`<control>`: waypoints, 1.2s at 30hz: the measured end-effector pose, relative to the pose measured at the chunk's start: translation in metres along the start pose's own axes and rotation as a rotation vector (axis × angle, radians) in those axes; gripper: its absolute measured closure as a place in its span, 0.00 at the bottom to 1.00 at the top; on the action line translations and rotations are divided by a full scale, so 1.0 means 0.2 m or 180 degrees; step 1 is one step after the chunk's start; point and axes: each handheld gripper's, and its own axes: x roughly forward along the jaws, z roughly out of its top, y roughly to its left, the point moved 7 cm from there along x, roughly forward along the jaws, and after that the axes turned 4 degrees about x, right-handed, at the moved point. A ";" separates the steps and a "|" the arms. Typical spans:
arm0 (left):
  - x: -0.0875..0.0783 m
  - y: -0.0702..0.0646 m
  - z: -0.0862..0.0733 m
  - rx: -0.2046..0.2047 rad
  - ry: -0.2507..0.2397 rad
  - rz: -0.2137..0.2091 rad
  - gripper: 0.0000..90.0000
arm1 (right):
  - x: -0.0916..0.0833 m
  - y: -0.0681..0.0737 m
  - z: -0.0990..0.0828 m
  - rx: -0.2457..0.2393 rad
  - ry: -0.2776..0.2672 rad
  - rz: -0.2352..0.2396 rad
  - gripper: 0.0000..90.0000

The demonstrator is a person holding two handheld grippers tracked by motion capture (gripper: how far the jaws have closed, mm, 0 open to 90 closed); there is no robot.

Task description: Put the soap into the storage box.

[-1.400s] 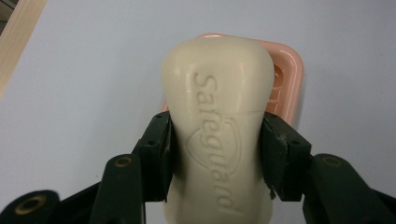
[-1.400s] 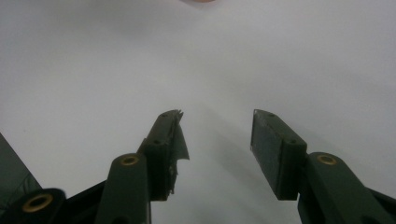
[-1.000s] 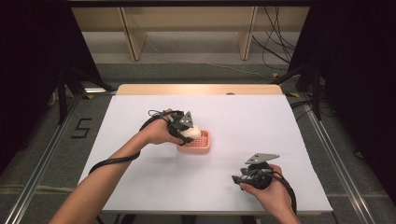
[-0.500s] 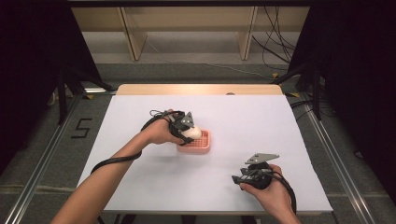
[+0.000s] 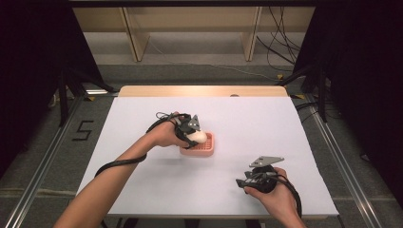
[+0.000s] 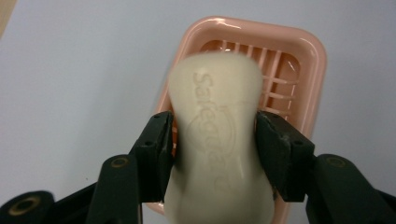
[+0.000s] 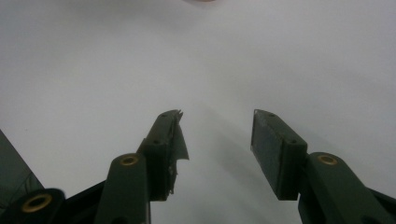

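Soap bar point(image 6: 218, 140) sits between the left gripper point(image 6: 214, 140)'s just-loosening jaws (pads still touching) over the pink soap dish point(image 6: 308, 56); next, release fully and withdraw. Right gripper point(image 7: 217, 140) rests open.

White-topped table point(image 5: 142, 185) with wooden far edge, pink slotted soap dish point(image 5: 205, 148) lying near its middle

Cream soap bar point(image 6: 217, 140), pink slotted soap dish point(image 6: 299, 56), white table point(image 5: 266, 123).
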 end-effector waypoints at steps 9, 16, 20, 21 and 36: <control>-0.06 0.00 0.03 0.0001 -0.0075 0.0048 0.44 | 0.00 0.01 0.00 0.0040 0.0027 0.0014 0.58; -0.14 -0.03 -0.01 -0.0033 -0.0084 0.0128 0.40 | 0.01 0.00 0.00 0.0001 0.0032 0.0004 0.58; -0.22 -0.06 -0.04 -0.0149 -0.0167 0.0195 0.40 | 0.01 0.01 0.00 0.0059 0.0021 0.0007 0.58; -0.24 -0.07 -0.05 -0.0179 -0.0181 0.0200 0.40 | 0.01 0.01 0.00 0.0062 0.0024 0.0009 0.58; -0.49 -0.29 -0.29 -0.0780 -0.0392 0.0513 0.41 | 0.00 0.02 -0.01 0.0127 0.0095 0.0003 0.57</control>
